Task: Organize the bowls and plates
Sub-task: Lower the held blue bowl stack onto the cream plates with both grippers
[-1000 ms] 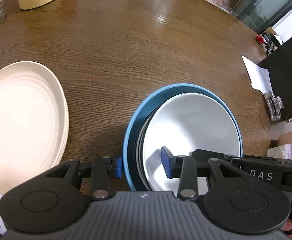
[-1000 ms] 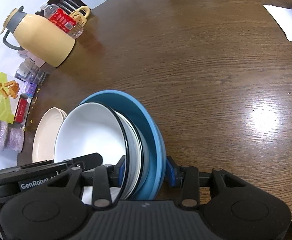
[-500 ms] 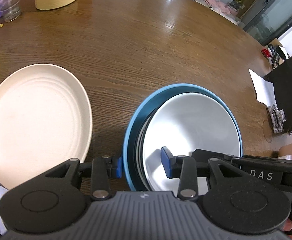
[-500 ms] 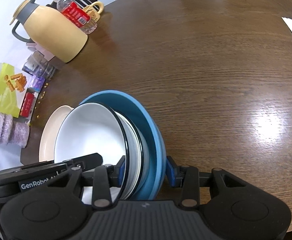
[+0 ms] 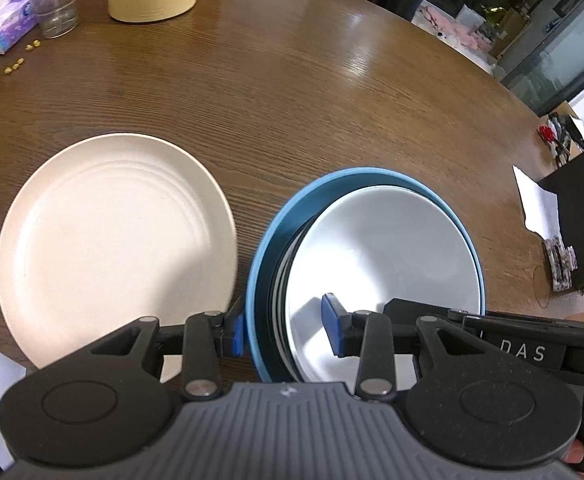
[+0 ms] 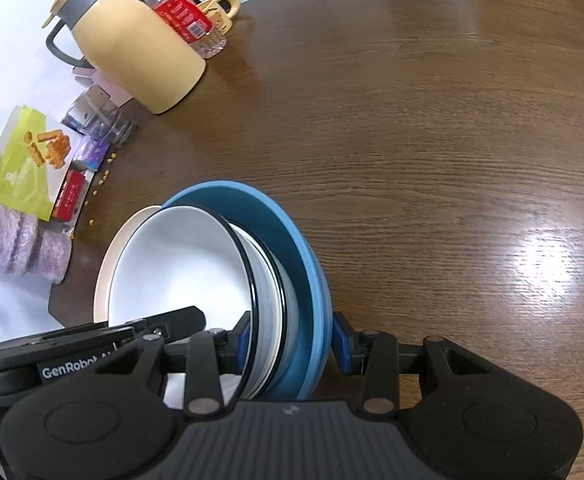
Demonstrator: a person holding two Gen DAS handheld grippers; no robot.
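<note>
Left wrist view: the left gripper [image 5: 285, 330] pinches the near-left rim of the stack, one blue pad outside the blue plate [image 5: 263, 264], the other inside the white bowl [image 5: 380, 256]. In the right wrist view the right gripper [image 6: 292, 346] clamps the opposite rim the same way, w/ both the blue plate [image 6: 310, 276] and the white bowl [image 6: 175, 264] between its pads. So the stack hangs between the two tools, just beside the cream plate [image 5: 107, 236], which lies flat on the wooden table [image 5: 292, 92].

The step, I judge, is to carry the stack over the cream plate and set it down on it. To do it well: keep both grips firm and level w/ each other, since the bowls sit loose inside the blue plate and may slide if one side dips. Center the stack over the cream plate before lowering, and release both sides together only after it rests.

Vs. one sec. ago: the cream plate was cut off at the left edge of the left wrist view; now it is almost fully visible and nearer the stack. More of the jug [image 6: 131, 48] and glass [image 5: 53, 0] shows. The grips have not changed.
</note>
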